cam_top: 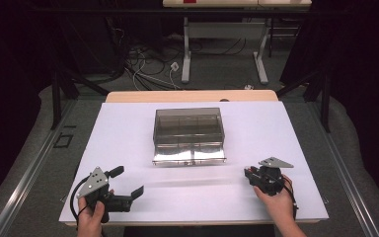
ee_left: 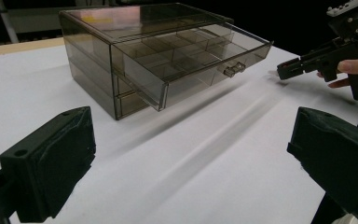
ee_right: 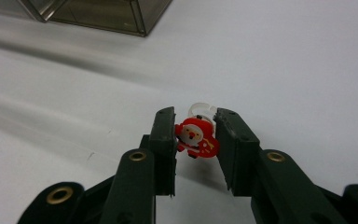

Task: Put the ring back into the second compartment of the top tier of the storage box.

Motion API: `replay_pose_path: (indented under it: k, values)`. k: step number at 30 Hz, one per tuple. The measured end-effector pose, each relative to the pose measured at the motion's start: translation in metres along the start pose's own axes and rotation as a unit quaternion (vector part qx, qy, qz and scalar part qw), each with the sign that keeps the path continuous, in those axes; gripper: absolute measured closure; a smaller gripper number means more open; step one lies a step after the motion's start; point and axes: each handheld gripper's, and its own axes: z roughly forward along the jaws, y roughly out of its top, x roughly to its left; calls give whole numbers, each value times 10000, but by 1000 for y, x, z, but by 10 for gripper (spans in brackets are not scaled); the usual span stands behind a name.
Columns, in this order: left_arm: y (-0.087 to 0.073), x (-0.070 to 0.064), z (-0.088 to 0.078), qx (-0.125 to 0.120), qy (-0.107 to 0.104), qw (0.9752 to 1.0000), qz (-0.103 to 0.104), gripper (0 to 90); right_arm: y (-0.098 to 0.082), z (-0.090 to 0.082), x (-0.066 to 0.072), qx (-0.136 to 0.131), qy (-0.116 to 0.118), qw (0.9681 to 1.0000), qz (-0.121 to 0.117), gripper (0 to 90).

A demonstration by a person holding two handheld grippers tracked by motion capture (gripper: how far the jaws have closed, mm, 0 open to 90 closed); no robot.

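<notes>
Two hand-held grippers noted: the right hand-held gripper (ee_right: 195,140) pinches a Santa ring (ee_right: 196,137) just above the table (cam_top: 128,143); the left hand-held gripper (cam_top: 127,183) stands spread. Recommend a firm pinch and level carry to the open drawer (ee_left: 191,58) of the organizer box (cam_top: 188,123).

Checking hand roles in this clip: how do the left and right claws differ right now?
The left claw stands wide open and empty; the right claw is closed on a small Santa ring. The left sits nearer the table's front edge than the right. Both are black, hand-held, and short of the drawer box.
</notes>
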Motion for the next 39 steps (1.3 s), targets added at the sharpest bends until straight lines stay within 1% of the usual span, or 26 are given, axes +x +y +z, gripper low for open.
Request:
replay_pose_path:
  k: [1,2,4,10,12,13,17,18,20,21,27,28,32,33,34,39]
  values:
    - [0,0,0,-9,-1,10000,-5,0,1,-1,0,-47,19,10000,23,688]
    - [0,0,0,-13,3,10000,-6,0,1,-2,1,-52,33,9999,101,689]
    - [0,0,0,-14,1,10000,-7,0,2,-4,1,-99,38,9999,125,689]
    - [-1,0,1,-52,5,10000,-28,0,3,-6,1,-158,56,9998,145,689]
    - [-1,0,1,-51,7,10000,-33,0,3,-6,0,-175,59,9998,110,689]
    - [-1,0,1,-52,6,10000,-34,0,3,-7,1,-165,75,9997,152,689]
    - [-1,0,1,-48,12,10000,-32,0,4,-8,1,-218,87,9996,145,689]
    - [-1,0,1,-49,12,10000,-35,0,4,-9,2,-219,112,9995,179,689]
    - [-1,1,1,-50,10,10000,-39,0,5,-10,3,-244,115,9995,153,689]
    - [-1,1,1,-53,9,10000,-43,0,6,-11,3,-281,106,9995,90,689]
    - [-1,1,1,-55,12,10000,-43,0,8,-14,6,-297,114,9995,12,690]
    - [-1,1,1,-55,15,10000,-46,0,8,-15,6,-299,105,9995,-41,690]
    - [-1,1,0,-52,13,10000,-42,0,10,-17,7,-286,106,9995,-72,690]
    - [0,1,0,-17,17,10000,-35,0,10,-18,8,-288,129,9995,-55,689]
    - [-1,1,0,-46,12,10000,-44,0,10,-18,8,-288,129,9995,-55,689]
    - [-1,1,0,-36,29,10000,-18,0,11,-20,9,-314,151,9994,-82,690]
